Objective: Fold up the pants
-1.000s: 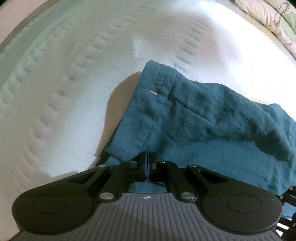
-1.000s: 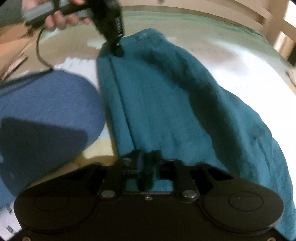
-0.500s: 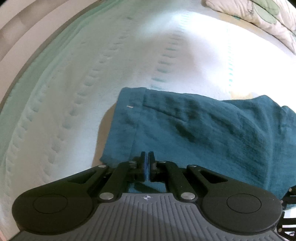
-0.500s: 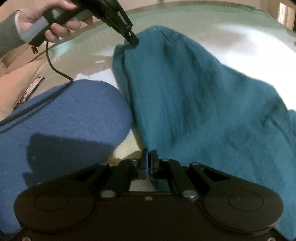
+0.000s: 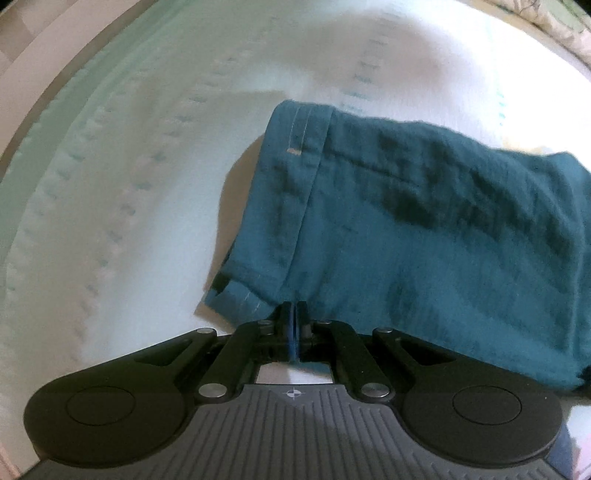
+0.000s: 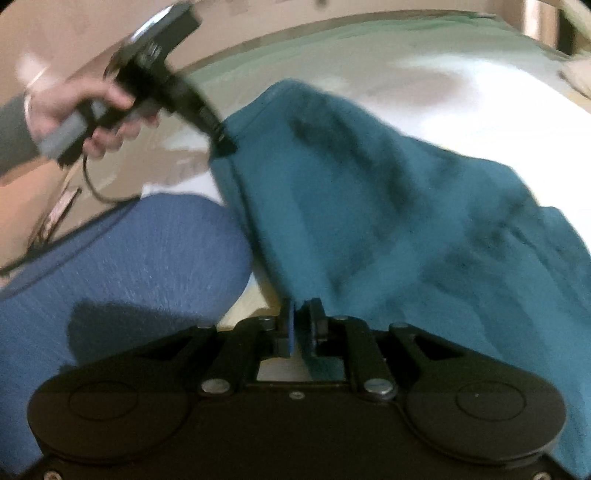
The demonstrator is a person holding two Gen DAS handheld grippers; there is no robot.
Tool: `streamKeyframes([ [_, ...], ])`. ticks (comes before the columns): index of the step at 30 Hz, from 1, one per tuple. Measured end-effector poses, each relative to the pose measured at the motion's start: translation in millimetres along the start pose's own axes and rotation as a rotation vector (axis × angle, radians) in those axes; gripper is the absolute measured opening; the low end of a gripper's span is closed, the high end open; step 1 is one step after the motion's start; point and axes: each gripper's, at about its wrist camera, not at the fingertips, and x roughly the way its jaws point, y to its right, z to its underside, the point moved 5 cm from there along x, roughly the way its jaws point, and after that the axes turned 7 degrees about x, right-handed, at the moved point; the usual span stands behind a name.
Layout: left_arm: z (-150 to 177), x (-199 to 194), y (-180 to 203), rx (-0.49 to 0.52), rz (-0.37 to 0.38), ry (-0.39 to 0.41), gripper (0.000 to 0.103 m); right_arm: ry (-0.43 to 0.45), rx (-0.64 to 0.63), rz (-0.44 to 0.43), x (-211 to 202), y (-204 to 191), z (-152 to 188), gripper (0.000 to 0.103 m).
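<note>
White quilted bedding point(image 5: 155, 206) w/ pale green stitch rows is filling the bkgd ahead of both tongs. Teal pants point(image 5: 424, 229) are lying across it, partly lifted, long axis running from the left gripper point(image 5: 293, 321) out to its right, toward the other tongs; hem end w/ light stitching is sitting just ahead-left of the left tips. Left gripper is clenching on the hem edge, pads pressed tight together. Right gripper point(image 6: 301, 325) is pinching a fold of the pants, cloth sitting betw. its fingers, fabric stretching away fwd to the left gripper point(image 6: 221, 142) at the far corner. Left hand point(image 6: 85, 114) is gripping that tool's handle. Person's blue-clad knee point(image 6: 140, 266) is crowding in just left of the right tips, beside the pants' near edge. Patterned pillow point(image 5: 557, 29) is lying far right, well apart.
</note>
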Motion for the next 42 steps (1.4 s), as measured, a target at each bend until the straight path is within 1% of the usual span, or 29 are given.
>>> streamKeyframes([
  [2,-1,-5,1,0.0,-0.023,-0.004,0.003,0.022,0.032,0.026,-14,8,1,0.02],
  [4,-1,-17,7,0.004,-0.038,0.016,0.003,0.04,0.072,0.056,-28,18,3,0.02],
  [8,-11,-50,26,0.02,-0.053,0.095,0.003,0.072,0.189,0.131,-59,44,16,0.02],
  [10,-18,-66,40,0.029,-0.041,0.135,0.003,0.092,0.259,0.18,-78,60,25,0.02],
  [12,-27,-80,59,0.041,-0.007,0.168,0.003,0.114,0.331,0.222,-99,78,33,0.02],
  [16,-49,-98,111,0.093,0.054,0.214,0.003,0.166,0.504,0.327,-148,120,58,0.02],
  [18,-57,-105,142,0.136,0.082,0.237,0.003,0.193,0.59,0.385,-175,140,75,0.022],
  [19,-59,-108,160,0.159,0.094,0.248,0.003,0.205,0.631,0.417,-189,150,84,0.024],
  [20,-62,-109,174,0.18,0.104,0.255,0.003,0.217,0.667,0.447,-203,159,93,0.03],
  [21,-64,-111,192,0.207,0.116,0.262,0.003,0.229,0.702,0.472,-216,168,102,0.034],
  [25,-64,-115,259,0.286,0.19,0.273,0.003,0.277,0.842,0.569,-273,196,138,0.034],
  [29,-49,-116,325,0.381,0.271,0.266,0.003,0.316,0.923,0.651,-315,211,165,0.036],
  [33,-33,-108,379,0.469,0.298,0.265,0.003,0.31,0.983,0.718,-345,223,195,0.036],
  [34,-28,-107,394,0.49,0.309,0.261,0.003,0.3,0.994,0.735,-352,226,203,0.038],
  [36,-24,-102,414,0.52,0.33,0.25,0.003,0.277,1.012,0.758,-361,233,222,0.046],
  [37,-19,-100,426,0.538,0.339,0.245,0.003,0.262,1.022,0.77,-366,237,230,0.047],
  [38,-15,-97,435,0.555,0.34,0.241,0.003,0.249,1.027,0.778,-372,241,241,0.047],
  [42,-10,-80,459,0.603,0.334,0.222,0.003,0.176,1.029,0.803,-372,252,277,0.049],
])
